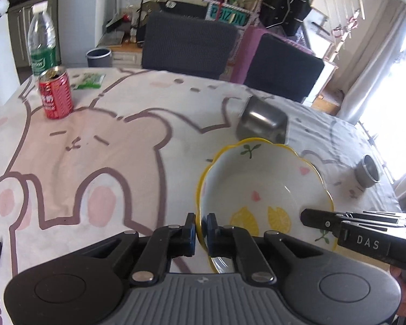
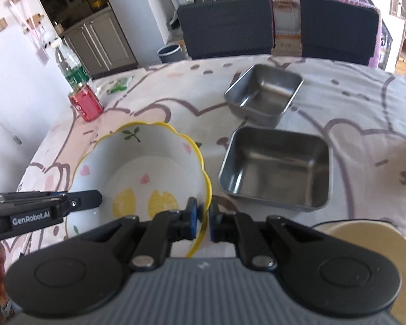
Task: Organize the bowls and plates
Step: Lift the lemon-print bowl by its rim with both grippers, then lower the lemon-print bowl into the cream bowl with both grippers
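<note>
Early stage: left tool and right tool both clamp the bowl rim; two steel trays unstacked on counter.

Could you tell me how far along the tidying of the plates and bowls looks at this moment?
Nothing looks stacked yet. In hand: the lemon-print bowl, with the left gripper and the right gripper each shut on opposite sides of its yellow rim. Left: two steel square trays sit apart on the tablecloth, and a beige dish lies near the right gripper.
</note>
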Motion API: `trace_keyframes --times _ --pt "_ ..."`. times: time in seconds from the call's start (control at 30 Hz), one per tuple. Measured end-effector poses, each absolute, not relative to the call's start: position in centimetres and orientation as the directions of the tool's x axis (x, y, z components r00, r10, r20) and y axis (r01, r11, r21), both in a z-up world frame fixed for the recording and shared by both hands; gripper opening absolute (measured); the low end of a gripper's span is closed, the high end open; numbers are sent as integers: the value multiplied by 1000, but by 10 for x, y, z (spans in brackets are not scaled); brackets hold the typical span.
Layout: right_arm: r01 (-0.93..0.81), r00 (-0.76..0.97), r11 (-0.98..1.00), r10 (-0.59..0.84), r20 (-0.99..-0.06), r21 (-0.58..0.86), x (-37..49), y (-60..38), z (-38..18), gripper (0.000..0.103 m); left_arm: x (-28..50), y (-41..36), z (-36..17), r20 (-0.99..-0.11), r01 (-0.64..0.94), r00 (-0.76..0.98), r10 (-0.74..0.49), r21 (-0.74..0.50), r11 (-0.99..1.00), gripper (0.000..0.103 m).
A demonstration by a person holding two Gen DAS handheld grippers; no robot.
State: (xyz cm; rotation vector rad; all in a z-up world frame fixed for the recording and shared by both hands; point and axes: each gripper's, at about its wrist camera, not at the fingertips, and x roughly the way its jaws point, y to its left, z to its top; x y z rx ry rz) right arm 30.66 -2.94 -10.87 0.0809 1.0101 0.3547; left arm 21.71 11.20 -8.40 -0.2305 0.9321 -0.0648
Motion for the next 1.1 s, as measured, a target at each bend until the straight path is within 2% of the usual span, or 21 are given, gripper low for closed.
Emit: trace_keyframes --times 0.5,1.1 --pt "-160 558 959 285 -779 236 259 -119 -76 9 199 27 -67 -750 68 617 -239 -251 966 8" --pt "-33 521 982 178 -835 188 242 -197 -92 9 214 -54 -97 -802 158 509 -313 -271 950 9"
